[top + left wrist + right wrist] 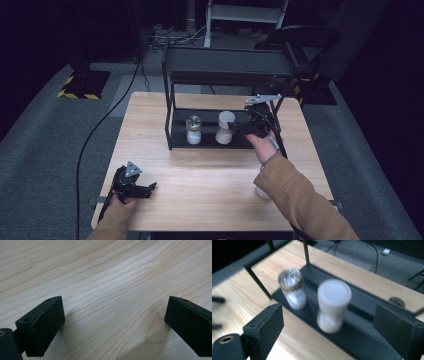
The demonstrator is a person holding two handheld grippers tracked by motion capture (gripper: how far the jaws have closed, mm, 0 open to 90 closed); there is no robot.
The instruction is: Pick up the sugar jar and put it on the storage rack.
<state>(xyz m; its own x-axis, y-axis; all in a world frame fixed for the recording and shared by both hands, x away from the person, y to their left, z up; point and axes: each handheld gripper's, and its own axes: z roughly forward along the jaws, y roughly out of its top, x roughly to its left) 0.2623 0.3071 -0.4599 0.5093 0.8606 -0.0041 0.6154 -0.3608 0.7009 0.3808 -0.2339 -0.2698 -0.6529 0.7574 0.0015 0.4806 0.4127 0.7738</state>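
- My right gripper (239,128) sits right of centre in the high view with its jaws spread wide and nothing between them; the white shaker (225,128) stands just to its left, apart from the pads.
- In the right gripper view the white shaker (333,306) is mid-frame, upright on the lower shelf (362,340), with clear gaps to both jaws.
- The glass shaker (292,288) with the metal cap stands beside it, toward the upper left of that frame, near but not touching.
- I judge the step in hand to be drawing clear of the white shaker. To do it well, I would keep the jaws wide and back out straight toward the lower right, so neither pad clips the waist or tips the bottle.
- The black rack (172,80) has an upright post close to my wrist; I would mind it.
- My left gripper (142,190) rests at the lower left, jaws open over bare table (112,277).
- A small white thing (262,193) peeks out beside my right sleeve; I cannot tell what it is.
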